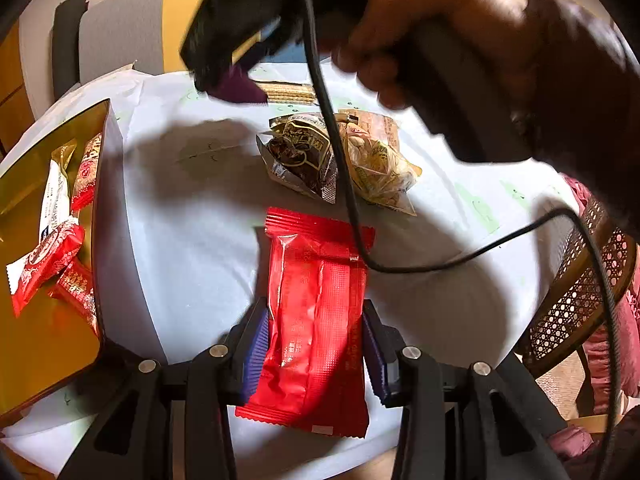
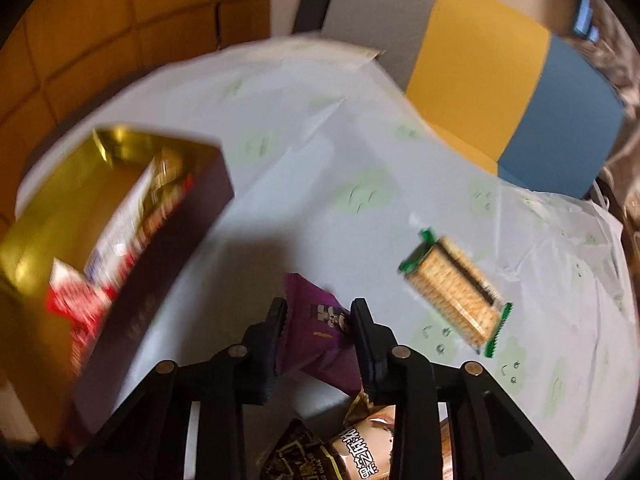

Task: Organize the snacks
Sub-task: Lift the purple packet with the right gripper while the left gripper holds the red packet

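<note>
Filling gold box (image 1: 48, 344): few snacks inside. Left gripper (image 1: 316, 344) clamps red packet (image 1: 316, 320); right gripper (image 2: 318, 332) pinches purple packet (image 2: 320, 344). Beside box, brown packets (image 1: 304, 156) and crackers (image 2: 452, 292) left.

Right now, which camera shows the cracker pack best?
The right wrist view: the cracker pack lies whole and unblocked on the tablecloth, green ends visible. The left wrist view shows only a strip of it behind the purple packet.
</note>
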`<state>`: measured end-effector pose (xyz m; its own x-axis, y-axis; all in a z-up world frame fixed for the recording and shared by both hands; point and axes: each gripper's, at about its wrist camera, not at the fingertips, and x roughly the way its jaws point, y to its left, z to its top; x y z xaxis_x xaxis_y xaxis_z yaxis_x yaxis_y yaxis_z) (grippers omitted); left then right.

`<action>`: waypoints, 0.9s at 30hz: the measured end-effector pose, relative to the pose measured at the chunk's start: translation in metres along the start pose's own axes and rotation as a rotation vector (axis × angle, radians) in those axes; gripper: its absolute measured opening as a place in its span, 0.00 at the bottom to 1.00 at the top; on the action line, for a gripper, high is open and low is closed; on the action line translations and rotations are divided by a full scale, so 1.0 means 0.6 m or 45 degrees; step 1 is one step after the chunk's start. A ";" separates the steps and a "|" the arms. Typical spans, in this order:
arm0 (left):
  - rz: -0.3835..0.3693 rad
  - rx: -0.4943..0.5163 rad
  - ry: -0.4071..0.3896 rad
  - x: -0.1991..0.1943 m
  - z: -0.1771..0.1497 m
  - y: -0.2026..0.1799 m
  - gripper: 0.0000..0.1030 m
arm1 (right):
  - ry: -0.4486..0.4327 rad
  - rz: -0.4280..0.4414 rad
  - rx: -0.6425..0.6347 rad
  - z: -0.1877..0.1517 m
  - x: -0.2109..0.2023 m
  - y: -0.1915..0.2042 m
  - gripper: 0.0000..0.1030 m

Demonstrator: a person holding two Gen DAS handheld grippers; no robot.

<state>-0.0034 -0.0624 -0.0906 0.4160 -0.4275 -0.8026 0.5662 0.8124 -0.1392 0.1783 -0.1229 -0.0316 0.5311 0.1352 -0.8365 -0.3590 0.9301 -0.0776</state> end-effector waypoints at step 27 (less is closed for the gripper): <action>0.043 -0.006 0.005 0.005 0.006 -0.011 0.42 | -0.003 -0.149 0.652 -0.322 -0.156 -0.155 0.38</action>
<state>-0.0033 -0.0703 -0.0897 0.4318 -0.3982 -0.8093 0.5488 0.8281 -0.1146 0.0138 -0.2882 -0.0507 0.5468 0.0207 -0.8370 0.1239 0.9867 0.1054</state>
